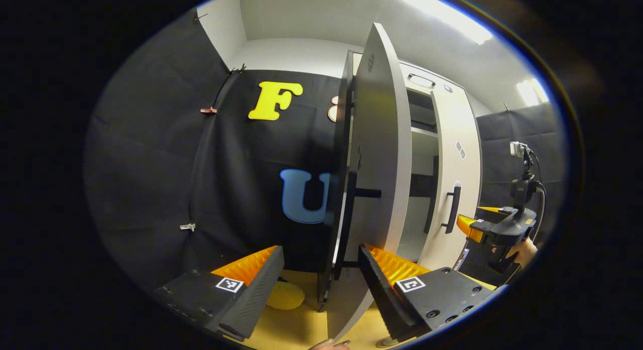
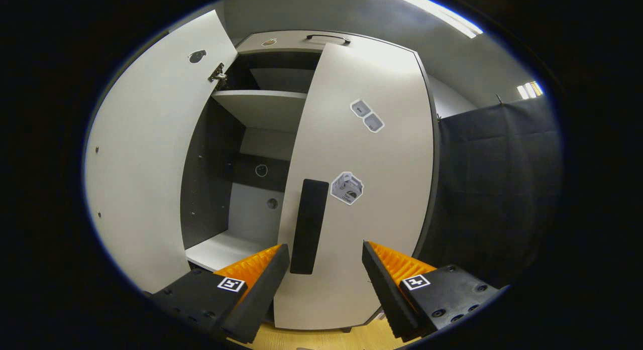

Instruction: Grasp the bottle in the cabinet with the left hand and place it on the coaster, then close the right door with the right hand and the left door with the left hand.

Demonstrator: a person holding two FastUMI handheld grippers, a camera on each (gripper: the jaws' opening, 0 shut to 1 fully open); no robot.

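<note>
Your spread right gripper (image 2: 325, 274) faces the nearly shut white right door (image 2: 361, 189); your left gripper (image 1: 321, 284), jaws spread, straddles the still-open white left door (image 1: 377, 154).

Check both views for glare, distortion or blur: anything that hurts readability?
Left gripper view: ceiling lights blow out at the top, and the left door bows strongly from the fisheye. Right gripper view: the right door is evenly lit and sharp, its edges curved; the cabinet interior sits in shadow.
</note>
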